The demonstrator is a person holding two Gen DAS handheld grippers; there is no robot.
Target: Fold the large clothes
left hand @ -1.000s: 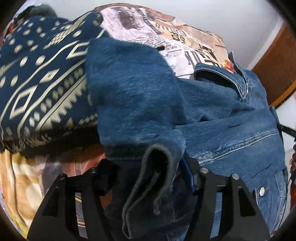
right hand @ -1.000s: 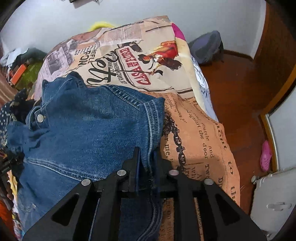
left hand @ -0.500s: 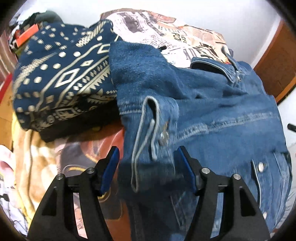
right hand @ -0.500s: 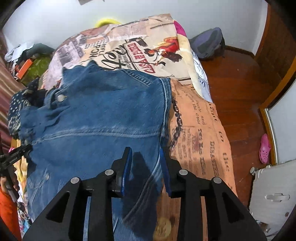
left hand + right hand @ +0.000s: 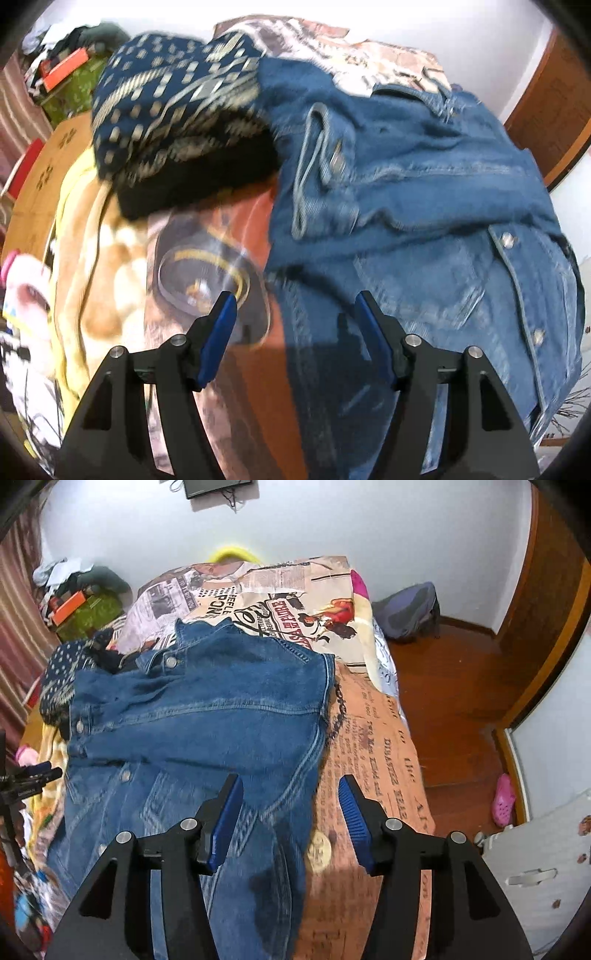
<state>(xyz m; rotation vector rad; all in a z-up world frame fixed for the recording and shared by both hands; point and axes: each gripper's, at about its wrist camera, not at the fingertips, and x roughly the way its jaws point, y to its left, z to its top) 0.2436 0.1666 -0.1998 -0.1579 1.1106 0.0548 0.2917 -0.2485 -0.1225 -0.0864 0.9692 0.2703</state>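
A blue denim jacket [image 5: 207, 716] lies spread on the printed bedspread [image 5: 373, 746], both sleeves folded in over its body. In the left wrist view the jacket [image 5: 424, 206] fills the right half, its folded cuff [image 5: 317, 158] lying on top. My left gripper [image 5: 295, 310] hangs open above the jacket's left edge, with nothing between its blue pads. My right gripper [image 5: 291, 794] hovers over the jacket's right edge; its jaws are opening and hold nothing. The left gripper's tip [image 5: 33, 775] shows at the left edge of the right wrist view.
A folded navy patterned garment [image 5: 177, 110] lies on the bed beside the jacket's left shoulder. Clutter [image 5: 81, 605] is piled at the bed's far left corner. A wooden floor [image 5: 454, 686] with a grey bag [image 5: 410, 609] and a pink shoe [image 5: 504, 801] lies right of the bed.
Both grippers let go of the jacket: the left released the sleeve cuff, the right released the side hem and opened. Both pulled back and rose, so the jacket now lies flat below.
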